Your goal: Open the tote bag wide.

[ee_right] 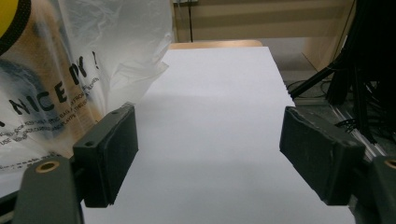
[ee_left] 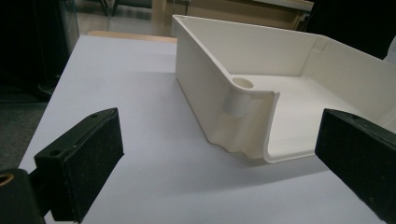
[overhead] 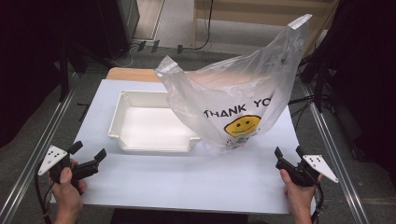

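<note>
High view shows nothing begun yet: the left gripper (overhead: 88, 155) and right gripper (overhead: 289, 153) rest at the white board's (overhead: 196, 182) near corners, jaws wide and empty. The plastic bag (overhead: 233, 98), printed "THANK YO…" over a smiley and "NICE" lower down, stands towards the right edge, overlapping the white tray (overhead: 154, 125) mid-board; both are untouched.

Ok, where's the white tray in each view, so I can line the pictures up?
High view: the white tray lies left of centre on the white table, its far right part behind the plastic bag.
Left gripper view: the tray's near corner sits upper right, ahead of the open jaws.
Right gripper view: bag at left and bare table.
Shared landmark: the white tabletop.
</note>
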`<state>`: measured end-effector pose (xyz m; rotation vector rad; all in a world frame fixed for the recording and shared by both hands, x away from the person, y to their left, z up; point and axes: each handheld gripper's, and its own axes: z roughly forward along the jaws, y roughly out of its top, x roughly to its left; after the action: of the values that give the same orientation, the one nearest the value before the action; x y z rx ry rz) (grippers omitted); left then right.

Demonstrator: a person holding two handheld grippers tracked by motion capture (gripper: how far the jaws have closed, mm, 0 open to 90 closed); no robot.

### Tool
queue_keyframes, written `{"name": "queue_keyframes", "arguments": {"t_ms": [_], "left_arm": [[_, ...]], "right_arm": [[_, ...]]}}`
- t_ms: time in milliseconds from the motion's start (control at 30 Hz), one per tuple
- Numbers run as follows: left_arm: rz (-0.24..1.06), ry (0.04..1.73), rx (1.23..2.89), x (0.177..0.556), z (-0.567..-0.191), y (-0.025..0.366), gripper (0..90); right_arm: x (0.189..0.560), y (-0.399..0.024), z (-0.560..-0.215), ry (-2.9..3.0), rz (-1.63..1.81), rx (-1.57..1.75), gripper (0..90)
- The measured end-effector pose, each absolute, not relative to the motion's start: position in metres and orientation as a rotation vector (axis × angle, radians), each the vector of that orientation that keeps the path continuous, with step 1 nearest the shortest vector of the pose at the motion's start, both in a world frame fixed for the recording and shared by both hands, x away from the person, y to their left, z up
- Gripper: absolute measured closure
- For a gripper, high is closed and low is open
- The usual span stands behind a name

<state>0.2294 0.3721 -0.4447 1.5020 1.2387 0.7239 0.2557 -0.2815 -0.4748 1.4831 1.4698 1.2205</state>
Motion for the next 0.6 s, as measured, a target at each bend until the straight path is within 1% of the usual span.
{"name": "queue_keyframes", "arguments": {"t_ms": [133, 233, 333, 433, 467, 533, 600], "left_arm": [[0.714, 1.219, 1.504, 0.228, -0.441, 0.366, 1.3], [0.697, 1.184, 1.514, 0.226, -0.436, 0.356, 1.3], [0.694, 1.170, 1.512, 0.226, -0.433, 0.352, 1.4], [0.660, 1.152, 1.489, 0.228, -0.426, 0.344, 1.4], [0.660, 1.152, 1.489, 0.228, -0.426, 0.344, 1.4], [0.655, 1.143, 1.490, 0.229, -0.423, 0.340, 1.4], [0.641, 1.119, 1.505, 0.232, -0.418, 0.331, 1.4]], "right_arm": [[0.254, -0.280, -0.473, 1.471, 1.213, 1.476, 20.9], [0.250, -0.279, -0.464, 1.455, 1.262, 1.508, 21.3], [0.248, -0.272, -0.451, 1.465, 1.280, 1.456, 21.1], [0.247, -0.265, -0.435, 1.444, 1.322, 1.436, 21.1], [0.247, -0.265, -0.435, 1.444, 1.322, 1.436, 21.1], [0.251, -0.261, -0.421, 1.448, 1.341, 1.414, 20.4], [0.255, -0.259, -0.414, 1.460, 1.340, 1.400, 20.0]]}}
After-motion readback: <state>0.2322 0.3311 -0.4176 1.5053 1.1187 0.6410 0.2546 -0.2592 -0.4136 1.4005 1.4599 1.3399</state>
